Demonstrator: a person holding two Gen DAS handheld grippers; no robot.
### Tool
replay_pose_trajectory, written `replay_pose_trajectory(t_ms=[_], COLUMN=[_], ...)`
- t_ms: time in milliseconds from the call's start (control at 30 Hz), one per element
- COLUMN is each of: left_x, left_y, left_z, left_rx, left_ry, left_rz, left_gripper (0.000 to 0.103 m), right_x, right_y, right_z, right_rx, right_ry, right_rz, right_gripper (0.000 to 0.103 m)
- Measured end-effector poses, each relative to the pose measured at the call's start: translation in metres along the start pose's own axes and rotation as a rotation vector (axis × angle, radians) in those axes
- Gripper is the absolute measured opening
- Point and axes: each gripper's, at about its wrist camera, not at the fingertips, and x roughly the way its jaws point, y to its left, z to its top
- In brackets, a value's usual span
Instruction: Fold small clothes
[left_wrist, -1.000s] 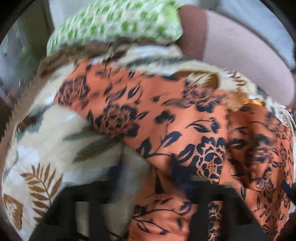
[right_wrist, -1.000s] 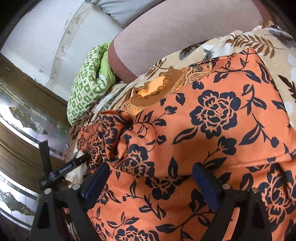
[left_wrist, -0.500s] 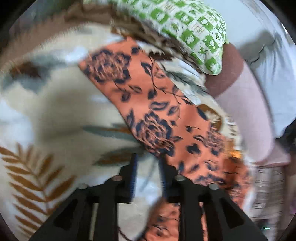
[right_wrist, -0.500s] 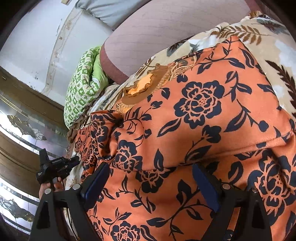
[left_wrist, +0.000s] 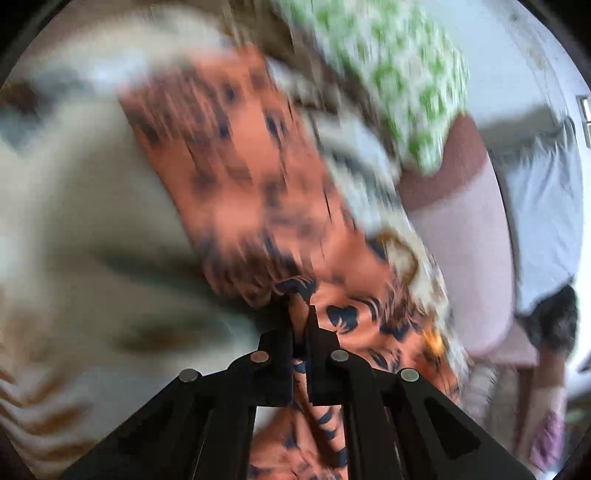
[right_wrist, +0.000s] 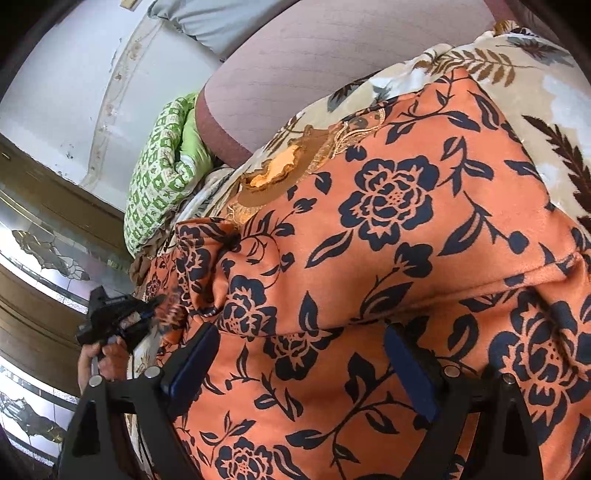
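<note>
An orange garment (right_wrist: 388, 206) with dark blue flowers lies spread on a leaf-print bedspread (right_wrist: 554, 92). My right gripper (right_wrist: 303, 365) stands open and wide just over its lower part, with flat fabric below its blue pads. In the blurred left wrist view, a long strip of the orange garment (left_wrist: 236, 158) runs from the upper left down to my left gripper (left_wrist: 301, 317). Its jaws are closing tight on a pinch of that fabric. The right wrist view shows the left gripper (right_wrist: 147, 314) at the garment's left edge, held by a hand (right_wrist: 107, 358).
A green-and-white quilt (right_wrist: 159, 177) and a pale pink bolster (right_wrist: 332, 66) lie at the far side of the bed, against a white wall. A wooden cabinet with patterned glass (right_wrist: 37, 258) stands to the left. The bedspread (left_wrist: 74, 221) fills the left of the left wrist view.
My left gripper rolled and slid along the garment's edge, then closed from part open onto the orange fabric. The right gripper stayed open in place.
</note>
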Motion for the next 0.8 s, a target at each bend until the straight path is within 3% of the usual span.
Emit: replay_pose_trajectory(t_ms=[133,167,267,300,333,367,400,433,500,567,600,667,733,800], left_x=[-0.079,-0.09,-0.098,-0.096,-0.085,-0.079,-0.073,-0.075,-0.098,-0.113,-0.114,-0.094,-0.054,-0.027], left_y=[0.0,0.005,0.036,0.052,0.069,0.08,0.092,0.096,0.078,0.048,0.025,-0.023,-0.077,-0.117], left_z=[0.012,0.011,0.012,0.013,0.015,0.017,0.016,0.011,-0.003,-0.019,-0.029,-0.05,-0.075,-0.092], left_rx=[0.096,0.109,0.032,-0.024,-0.088,-0.125,-0.169,-0.185,-0.124,-0.026,0.051,0.226,0.352,0.441], left_ry=[-0.284,-0.31,-0.355,-0.349,-0.289,-0.234,-0.176,-0.177,-0.284,-0.369,-0.375,-0.252,-0.054,0.015], left_rz=[0.129,0.145,0.258,0.319,0.399,0.424,0.419,0.406,0.457,0.384,0.298,0.097,-0.057,-0.043], left_gripper=[0.004,0.005,0.013,0.035,0.053,0.068,0.067,0.067,0.065,0.065,0.066,0.066,0.066,0.066], right_x=[-0.003,-0.002,0.0,0.0,0.001,0.002,0.002,0.001,0.001,0.001,0.003,0.007,0.008,0.009], right_y=[-0.007,-0.009,-0.008,-0.007,-0.005,-0.003,-0.001,0.0,0.003,0.002,0.002,-0.002,-0.004,-0.005], right_z=[0.002,0.003,0.004,0.004,0.005,0.005,0.005,0.006,0.007,0.008,0.009,0.01,0.009,0.009], right_rx=[0.004,0.014,0.016,0.017,0.018,0.015,0.011,0.005,-0.005,0.0,0.0,0.008,0.018,0.017], right_ry=[-0.007,-0.007,-0.008,-0.008,-0.003,0.002,0.005,0.006,0.003,0.0,0.001,0.006,0.002,-0.002], right_rz=[-0.015,-0.012,-0.015,-0.015,-0.014,-0.016,-0.015,-0.009,-0.008,0.007,0.008,0.003,0.011,0.016], right_gripper=[0.092,0.092,0.092,0.092,0.092,0.092,0.092,0.092,0.092,0.092,0.092,0.092,0.092,0.092])
